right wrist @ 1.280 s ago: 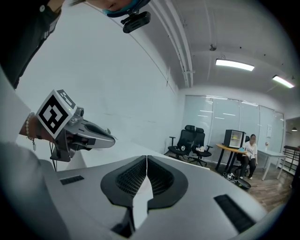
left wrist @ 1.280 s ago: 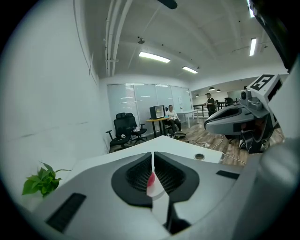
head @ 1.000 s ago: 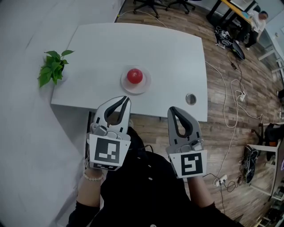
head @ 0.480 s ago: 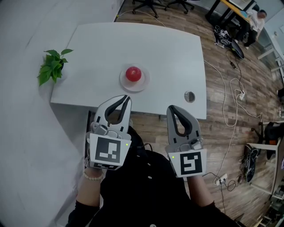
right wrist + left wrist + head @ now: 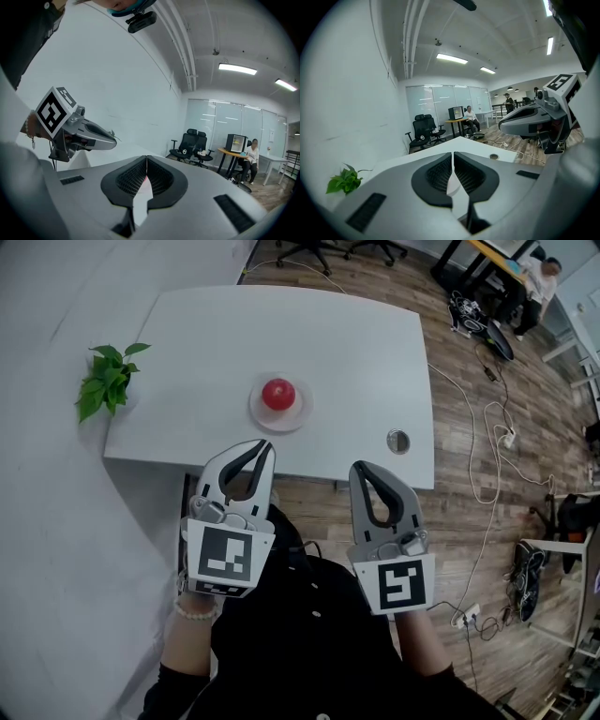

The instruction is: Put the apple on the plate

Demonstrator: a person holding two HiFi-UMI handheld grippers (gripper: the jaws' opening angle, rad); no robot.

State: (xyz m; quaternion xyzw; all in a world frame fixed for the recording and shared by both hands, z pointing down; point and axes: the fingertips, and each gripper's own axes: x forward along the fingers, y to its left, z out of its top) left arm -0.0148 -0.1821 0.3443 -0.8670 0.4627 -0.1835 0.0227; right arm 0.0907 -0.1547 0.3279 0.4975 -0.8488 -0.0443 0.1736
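A red apple [image 5: 278, 393] rests on a small white plate [image 5: 259, 415] near the front of the white table [image 5: 347, 352] in the head view. My left gripper [image 5: 266, 448] hangs at the table's front edge, below the plate, its jaws shut and empty. My right gripper [image 5: 358, 470] hangs beside it, a little off the table's edge, also shut with nothing in it. In the left gripper view the left gripper [image 5: 453, 153] shows closed tips and the right gripper [image 5: 502, 125] sits at the right. The right gripper view shows closed tips [image 5: 146, 158]; a sliver of red shows through them.
A small green plant [image 5: 108, 381] stands at the table's left edge. A round cable port [image 5: 397, 440] is set into the table's front right. Cables [image 5: 487, 465] trail over the wooden floor at the right. Office chairs [image 5: 319, 249] stand beyond the table, and a person [image 5: 541, 277] sits at the far right.
The table, apple and plate have slid slightly up and left in the head view as the head camera shifted. Both grippers have kept their places and stayed shut.
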